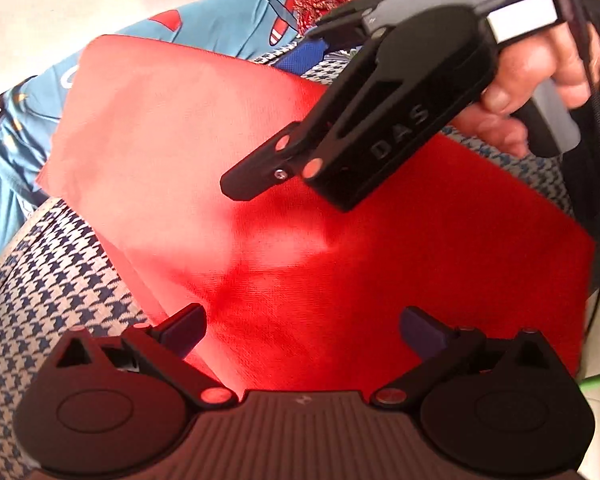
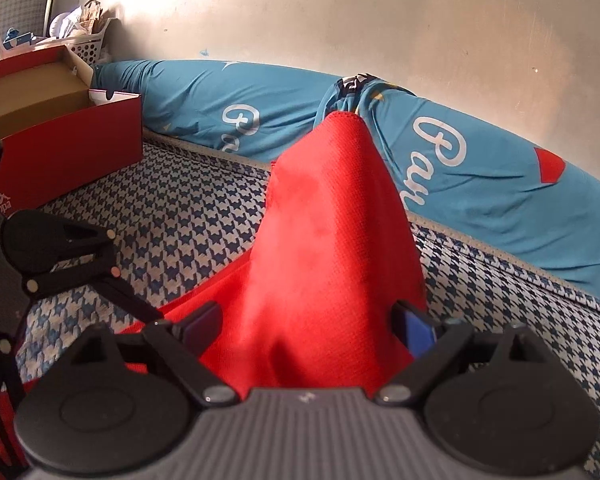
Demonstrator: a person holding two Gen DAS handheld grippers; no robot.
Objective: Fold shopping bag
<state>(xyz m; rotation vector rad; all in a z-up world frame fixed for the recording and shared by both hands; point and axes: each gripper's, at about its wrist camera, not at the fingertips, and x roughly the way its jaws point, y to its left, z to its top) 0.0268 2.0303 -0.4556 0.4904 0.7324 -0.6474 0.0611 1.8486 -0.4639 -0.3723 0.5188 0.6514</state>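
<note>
Red cloth fills the gap right ahead of my right tool (image 2: 308,326), whose fingers stand wide apart with the bag (image 2: 332,248) rising between them in a soft peak; I can't see either pad pressing on it, so I take it as loose there, not gripped. From the left wrist view, my left tool (image 1: 302,328) is also spread wide, hovering over the bag (image 1: 380,280), which lies mostly flat on the bed (image 1: 52,280) with its checked cover; one pale, sunlit part of the cloth is lifted or turned over toward the far left. My right tool (image 1: 284,188) shows there from the side, hanging above the middle of the bag, with a hand (image 1: 540,92) on its grip. Beyond the bed sit a blue bolster (image 2: 480,184) against the wall and a red shoebox (image 2: 60,132) to the left. I judge the bag to be light, thin woven cloth: limp, holding no shape of its own, likely to slump or slide when let go, but not fragile. I would take it by an edge or corner, pinching both layers, since a grab in the middle would only bunch it. Folding looks early; no neat crease shows yet.
</note>
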